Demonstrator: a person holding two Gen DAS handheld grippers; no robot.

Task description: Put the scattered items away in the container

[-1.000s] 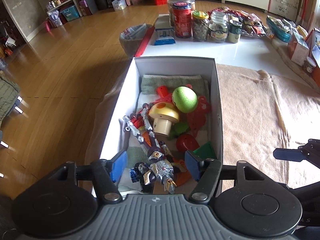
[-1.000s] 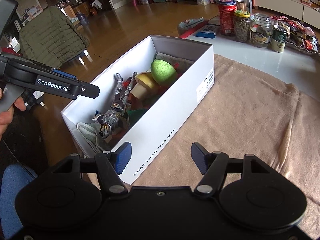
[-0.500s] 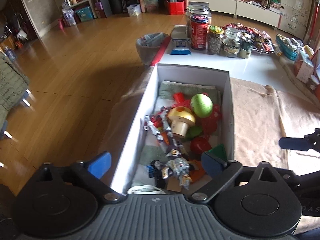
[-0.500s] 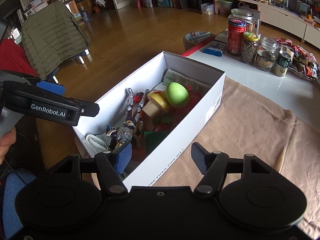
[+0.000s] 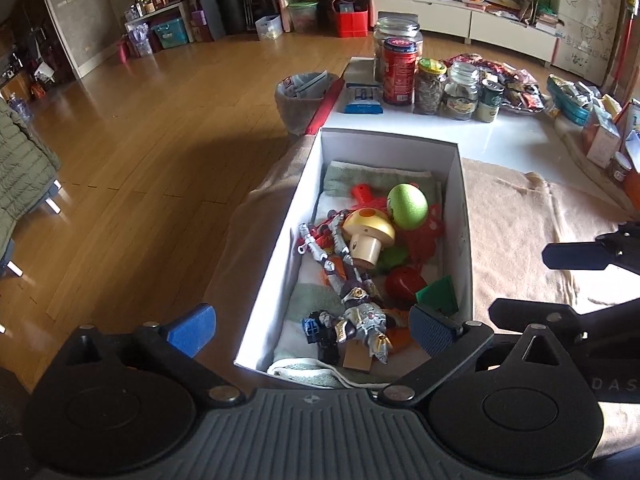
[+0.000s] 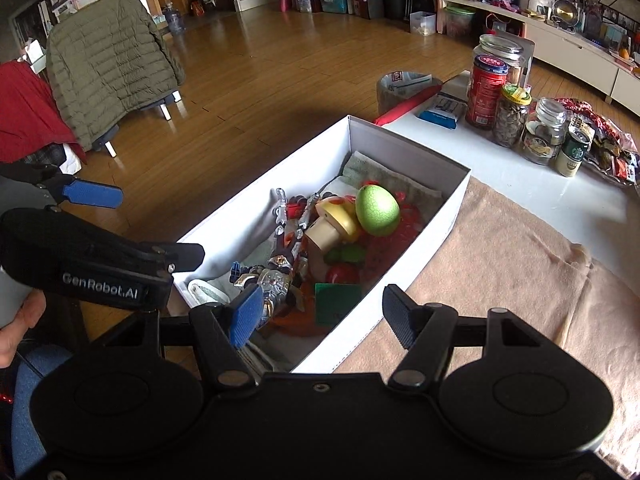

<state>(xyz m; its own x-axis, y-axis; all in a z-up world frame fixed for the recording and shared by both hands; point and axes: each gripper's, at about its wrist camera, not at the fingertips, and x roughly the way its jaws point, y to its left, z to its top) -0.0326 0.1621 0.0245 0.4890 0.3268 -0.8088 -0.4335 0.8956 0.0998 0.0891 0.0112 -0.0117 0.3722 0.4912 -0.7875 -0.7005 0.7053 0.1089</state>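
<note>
The left gripper (image 5: 310, 330) stands with its jaws spread as wide as they go, and nothing is between its blue pads (image 5: 192, 330); they hang above the near end of the box (image 5: 466, 240), one pad out over the floor side, the other over the box's right wall. The right gripper (image 6: 320, 314) is about half open and also holds nothing; its left pad (image 6: 246, 316) shows over the near corner of the box, its right one over the towel (image 6: 500, 264).

The box is white, open-topped and long, lying on the beige towel at the table's edge. Inside it, on a folded green cloth (image 5: 376, 178), lie the toys: a silver and black robot figure (image 5: 352, 316) at the near end, a yellow mushroom (image 5: 368, 236) with a pale stem in the middle, and a green egg (image 5: 407, 206) just beside the mushroom's cap, towards the far end. Red plastic pieces (image 5: 422, 236) lie under and around the egg, a red ball (image 5: 404, 282) sits near the right wall, and a green square (image 5: 438, 294) leans in the near right corner.

Beyond the box, on the white table (image 5: 500, 140), stand jars (image 5: 460, 92) and a red can (image 5: 398, 70). A green jacket (image 6: 108, 60) hangs over a chair on the wooden floor (image 5: 140, 140). A hand (image 6: 16, 320) shows at the left edge of the right wrist view, on the left gripper's grip.
</note>
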